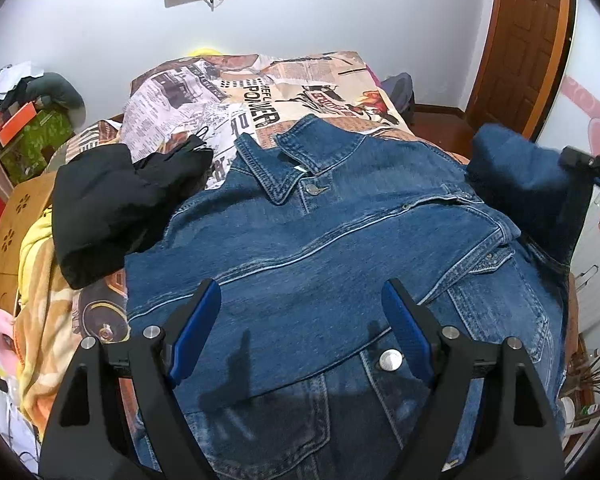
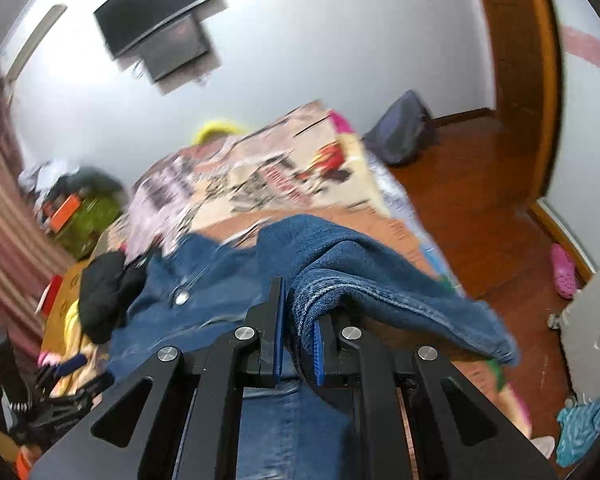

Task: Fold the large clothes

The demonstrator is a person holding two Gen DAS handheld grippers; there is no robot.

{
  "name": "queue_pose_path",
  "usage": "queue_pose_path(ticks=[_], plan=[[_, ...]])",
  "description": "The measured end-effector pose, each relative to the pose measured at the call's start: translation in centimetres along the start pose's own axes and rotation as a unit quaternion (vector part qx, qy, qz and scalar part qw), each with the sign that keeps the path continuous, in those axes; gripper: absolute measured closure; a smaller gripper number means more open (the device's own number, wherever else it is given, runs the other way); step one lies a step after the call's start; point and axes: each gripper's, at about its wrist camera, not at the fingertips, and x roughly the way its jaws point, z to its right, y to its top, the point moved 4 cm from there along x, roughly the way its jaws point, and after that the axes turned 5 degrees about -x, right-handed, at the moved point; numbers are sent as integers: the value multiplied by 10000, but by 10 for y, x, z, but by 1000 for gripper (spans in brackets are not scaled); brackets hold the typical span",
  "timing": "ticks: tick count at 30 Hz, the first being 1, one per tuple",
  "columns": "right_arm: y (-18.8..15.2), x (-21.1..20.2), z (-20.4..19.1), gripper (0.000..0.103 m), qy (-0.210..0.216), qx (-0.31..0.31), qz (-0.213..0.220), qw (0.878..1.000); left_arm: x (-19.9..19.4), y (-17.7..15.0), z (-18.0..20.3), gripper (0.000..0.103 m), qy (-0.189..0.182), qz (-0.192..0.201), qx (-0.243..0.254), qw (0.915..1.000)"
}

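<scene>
The denim jacket [image 1: 320, 240] lies spread on the bed [image 1: 220, 92], barely folded: the right gripper [image 2: 300, 328] pinches 1 sleeve [image 2: 364, 280], raised; the left gripper [image 1: 300, 320] hovers spread, empty.

"POWER" upside down on printed bedcover [image 1: 260, 92].

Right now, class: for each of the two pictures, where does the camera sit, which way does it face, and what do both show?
Left wrist: on the left tool, looking down at the denim jacket on the bed; its open blue pads frame it.
Right wrist: on the right tool, tilted, shut on the jacket's sleeve.
Shared: jacket, printed bedspread, black garment, wooden door.
</scene>
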Motion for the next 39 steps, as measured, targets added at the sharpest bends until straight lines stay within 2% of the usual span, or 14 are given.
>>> queue_pose_path(ticks=[5, 11, 18, 23, 24, 25, 29, 33, 39], plan=[[-26, 28, -31, 93, 98, -400, -543, 9977, -3, -6, -10, 21, 4, -39, -76, 10000], [-51, 48, -39, 91, 138, -594, -1159, 9914, -2, -14, -16, 21, -40, -127, -207, 9997], [-61, 32, -43, 89, -38, -1063, -1422, 9841, 0, -17, -13, 21, -65, -161, -142, 9997], [-54, 10, -37, 87, -83, -1052, -1288, 9860, 0, -14, -7, 21, -92, -132, -104, 9998], [-50, 4, -32, 86, -122, -1004, -1227, 9873, 0, -14, -6, 21, -91, -129, -88, 9998], [-48, 1, -30, 81, -154, -960, -1172, 9883, 0, -14, -5, 21, -95, -130, -77, 9998], [-34, -18, -11, 53, -375, -644, -736, 9945, 3, -13, 1, 21, -103, -156, -36, 9998], [-25, -26, 17, 51, -461, -66, -457, 9979, 5, -12, 7, 21, -89, -176, 31, 9998], [-34, -4, 65, 51, -493, 1070, -636, 9910, 7, -10, 10, 21, -85, -189, 61, 9998]])
